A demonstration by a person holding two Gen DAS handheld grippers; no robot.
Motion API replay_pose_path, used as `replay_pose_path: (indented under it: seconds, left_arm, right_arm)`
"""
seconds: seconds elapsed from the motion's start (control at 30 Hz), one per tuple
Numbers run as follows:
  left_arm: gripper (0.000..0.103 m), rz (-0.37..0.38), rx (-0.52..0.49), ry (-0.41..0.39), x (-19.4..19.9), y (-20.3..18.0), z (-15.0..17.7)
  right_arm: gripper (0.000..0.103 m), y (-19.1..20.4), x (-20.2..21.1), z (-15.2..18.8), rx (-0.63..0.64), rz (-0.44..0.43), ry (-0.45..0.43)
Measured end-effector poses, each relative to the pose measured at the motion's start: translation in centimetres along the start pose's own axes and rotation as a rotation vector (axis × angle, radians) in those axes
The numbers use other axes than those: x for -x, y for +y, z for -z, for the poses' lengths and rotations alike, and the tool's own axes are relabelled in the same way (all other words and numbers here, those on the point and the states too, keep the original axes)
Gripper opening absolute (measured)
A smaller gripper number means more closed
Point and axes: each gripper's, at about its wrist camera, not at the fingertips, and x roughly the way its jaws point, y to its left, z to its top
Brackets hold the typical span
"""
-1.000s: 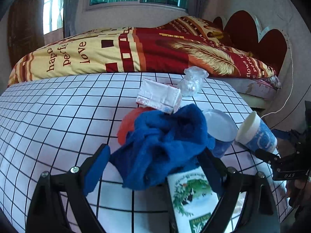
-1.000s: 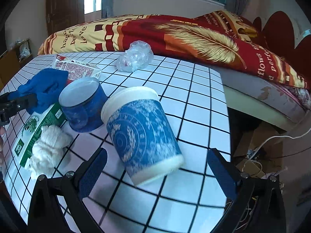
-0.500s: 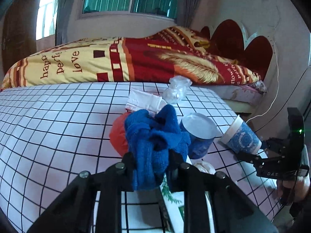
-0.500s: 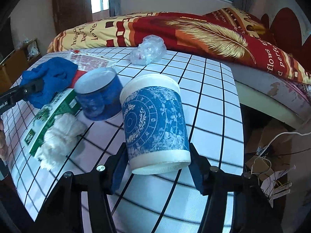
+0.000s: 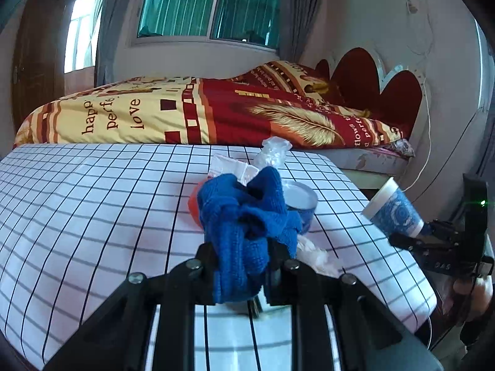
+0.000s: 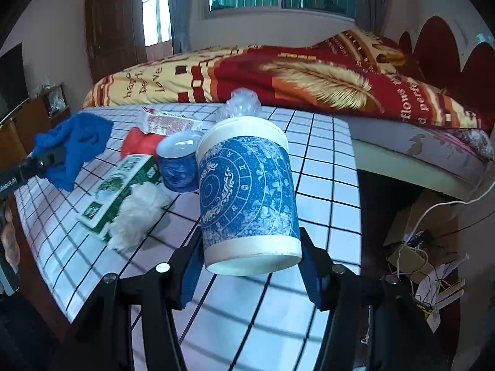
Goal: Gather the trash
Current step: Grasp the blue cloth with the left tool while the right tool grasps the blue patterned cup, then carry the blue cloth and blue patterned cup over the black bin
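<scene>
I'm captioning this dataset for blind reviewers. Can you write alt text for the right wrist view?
The right gripper clamps a blue-patterned paper cup above a grid-patterned table. Left of it lie a second blue cup, a white tissue wad, a green carton and a blue cloth held by the left gripper.

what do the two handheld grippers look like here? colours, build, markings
Both are matte black, with angular linkage arms and silver screw heads at the pivots. The right gripper has ribbed blue pads on its fingers, white lettering on its body, too small to read, and a green LED lit. The left gripper shares the build; its pads are hidden.
</scene>
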Motion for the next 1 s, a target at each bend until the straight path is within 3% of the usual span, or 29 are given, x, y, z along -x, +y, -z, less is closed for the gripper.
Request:
replay_pose_path:
  seconds: [0.27, 0.6, 1.0]
  left_arm:
    - [0.020, 0.022, -0.014, 0.012, 2.7, -1.6, 2.7]
    - [0.020, 0.118, -0.075, 0.001, 5.4, -7.2, 3.9]
    - [0.020, 0.251, -0.157, 0.031, 6.4, -14.4, 6.1]
  right_arm:
    - [0.058, -0.4, 6.3, 3.1, -0.038, 0.022, -0.047]
    - [0.058, -2.1, 12.9, 7.1, -0.084, 0.091, -0.080]
    - [0.058, -7.2, 19.7, 12.9, -0.204, 0.208, -0.098]
